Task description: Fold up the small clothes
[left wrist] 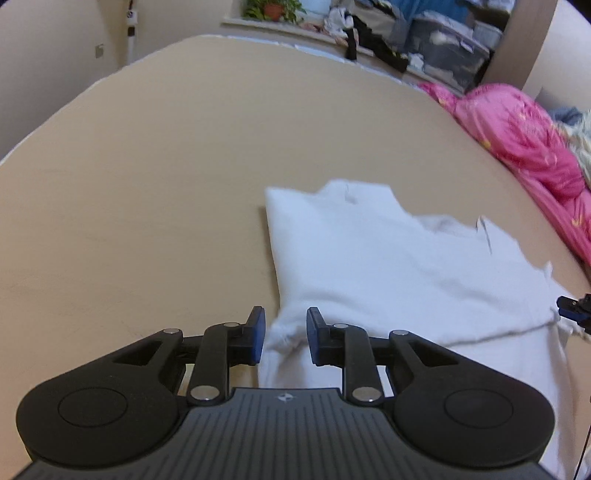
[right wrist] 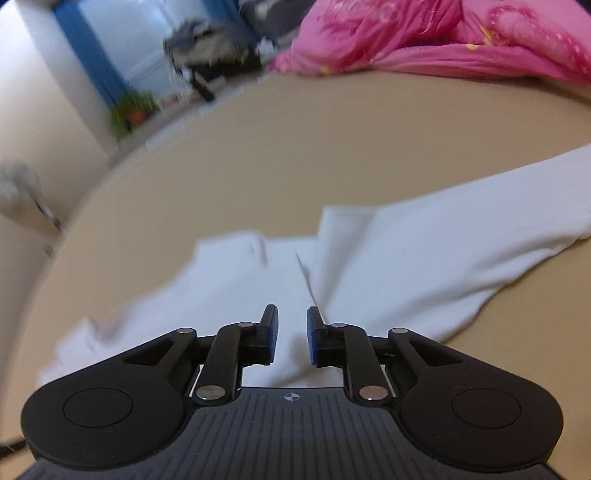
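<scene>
A white garment [left wrist: 388,266] lies partly folded on the tan bed surface [left wrist: 147,184]. My left gripper [left wrist: 286,332] is open just above the garment's near left corner, the cloth showing between its blue pads, not pinched. My right gripper [right wrist: 291,334] is open above the white garment [right wrist: 388,266], which shows a fold line and a sleeve stretching to the right. The right gripper's blue tip [left wrist: 572,308] shows at the right edge of the left wrist view.
A pink quilt [left wrist: 517,140] is bunched along the right side of the bed, also in the right wrist view [right wrist: 443,40]. Behind the bed, a ledge holds a potted plant [left wrist: 273,9], clothes and storage boxes [left wrist: 443,48].
</scene>
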`<state>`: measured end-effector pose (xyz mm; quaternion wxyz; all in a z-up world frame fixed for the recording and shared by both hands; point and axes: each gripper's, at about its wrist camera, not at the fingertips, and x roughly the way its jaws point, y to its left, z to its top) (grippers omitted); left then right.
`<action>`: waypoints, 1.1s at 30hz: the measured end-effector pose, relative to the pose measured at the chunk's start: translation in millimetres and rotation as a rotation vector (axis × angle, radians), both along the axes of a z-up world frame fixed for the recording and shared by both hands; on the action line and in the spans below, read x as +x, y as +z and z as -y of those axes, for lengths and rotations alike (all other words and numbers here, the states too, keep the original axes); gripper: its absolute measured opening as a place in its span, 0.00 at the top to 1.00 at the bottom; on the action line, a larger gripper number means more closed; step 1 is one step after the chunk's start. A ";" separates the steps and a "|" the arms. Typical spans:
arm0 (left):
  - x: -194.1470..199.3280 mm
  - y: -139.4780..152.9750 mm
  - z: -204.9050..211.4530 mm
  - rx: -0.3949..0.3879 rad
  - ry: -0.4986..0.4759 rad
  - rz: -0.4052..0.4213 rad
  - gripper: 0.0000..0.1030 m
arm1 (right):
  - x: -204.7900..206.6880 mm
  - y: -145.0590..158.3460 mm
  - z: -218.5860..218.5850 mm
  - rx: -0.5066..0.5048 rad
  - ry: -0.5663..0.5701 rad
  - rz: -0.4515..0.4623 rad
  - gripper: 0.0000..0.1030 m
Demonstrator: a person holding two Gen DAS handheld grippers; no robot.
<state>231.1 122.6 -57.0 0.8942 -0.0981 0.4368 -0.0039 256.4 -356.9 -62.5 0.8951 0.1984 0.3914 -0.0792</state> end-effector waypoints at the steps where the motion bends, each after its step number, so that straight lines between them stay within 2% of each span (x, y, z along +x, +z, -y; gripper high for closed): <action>1: 1.8 -5.1 2.4 0.004 -0.005 -0.015 0.77 | 3.5 -4.3 -4.6 -0.031 0.007 -0.027 0.76; 2: 2.2 -8.4 4.6 0.014 -0.011 -0.025 0.84 | 6.2 -8.7 -8.4 -0.051 0.018 -0.050 0.71; 5: 4.3 -14.1 12.6 0.068 -0.048 -0.046 0.91 | 12.0 -17.0 -18.3 -0.142 0.045 -0.085 0.70; 6: 4.5 -13.1 12.7 0.074 -0.050 -0.046 0.92 | 11.8 -16.6 -20.5 -0.146 0.052 -0.087 0.76; 7: 4.0 -11.3 11.4 0.079 -0.044 -0.046 0.92 | 11.1 -15.6 -19.9 -0.149 0.045 -0.080 0.88; 8: 3.6 -9.6 8.8 0.082 -0.026 -0.049 0.92 | 9.5 -12.1 -19.2 -0.150 0.030 -0.069 0.94; 10: 1.4 -6.8 1.0 0.053 0.010 -0.059 0.93 | 8.8 -2.8 -11.0 -0.107 0.004 -0.024 0.95; 11: 0.2 -5.5 0.1 0.060 0.019 -0.063 1.00 | 8.3 -1.7 -5.7 -0.105 -0.007 -0.018 1.00; 13: -1.5 -2.6 5.1 0.143 0.033 -0.061 1.00 | 9.8 -6.7 -2.4 -0.192 -0.049 -0.080 1.00; 14: -3.4 1.0 5.9 0.161 0.039 -0.045 1.00 | 9.2 -8.5 0.8 -0.237 -0.104 -0.102 0.99; 16: -8.4 14.3 3.8 0.095 0.030 0.038 1.00 | 5.4 3.6 4.4 -0.191 -0.141 -0.015 0.98; 18: -9.6 21.8 10.3 0.026 -0.025 0.113 0.99 | 4.2 16.7 -3.9 -0.156 -0.079 0.116 0.97; 19: -8.3 19.6 16.0 0.029 -0.057 0.120 0.97 | 5.1 17.6 -8.5 -0.141 -0.032 0.145 0.97; 20: -4.6 12.3 22.1 0.043 -0.090 0.089 0.90 | 10.7 12.2 -11.9 -0.091 0.032 0.132 0.89; 21: 2.4 -4.2 27.9 0.076 -0.115 -0.007 0.86 | 19.8 -0.3 -13.7 -0.037 0.082 0.059 0.78; 22: 7.4 -20.5 30.8 0.110 -0.119 -0.098 0.84 | 27.3 -16.2 -14.7 -0.022 0.096 -0.051 0.77; 23: 7.1 -31.0 30.4 0.131 -0.114 -0.125 0.82 | 28.1 -26.5 -14.0 -0.029 0.081 -0.097 0.85; 25: 5.7 -20.3 33.5 0.138 -0.114 -0.072 0.81 | 26.8 -18.7 -14.1 -0.040 0.058 -0.049 0.83; 27: 3.1 -9.8 34.0 0.114 -0.118 -0.001 0.76 | 22.5 -9.4 -18.0 -0.083 0.069 0.005 0.65; 28: 4.0 -8.7 33.3 0.109 -0.114 0.011 0.72 | 24.8 -11.9 -17.9 -0.104 0.073 -0.021 0.62; 29: 5.8 -12.1 33.8 0.115 -0.111 0.003 0.67 | 27.6 -18.6 -16.1 -0.121 0.070 -0.078 0.61; 30: 10.2 -20.8 35.3 0.141 -0.113 -0.043 0.65 | 24.2 -24.0 -14.1 -0.120 0.060 -0.112 0.61; 31: 10.5 -29.0 35.4 0.159 -0.116 -0.083 0.65 | 26.0 -23.2 -10.3 -0.102 0.052 -0.104 0.61; 33: 10.8 -27.3 34.7 0.154 -0.107 -0.068 0.65 | 19.6 -13.1 -1.0 -0.085 0.032 -0.053 0.61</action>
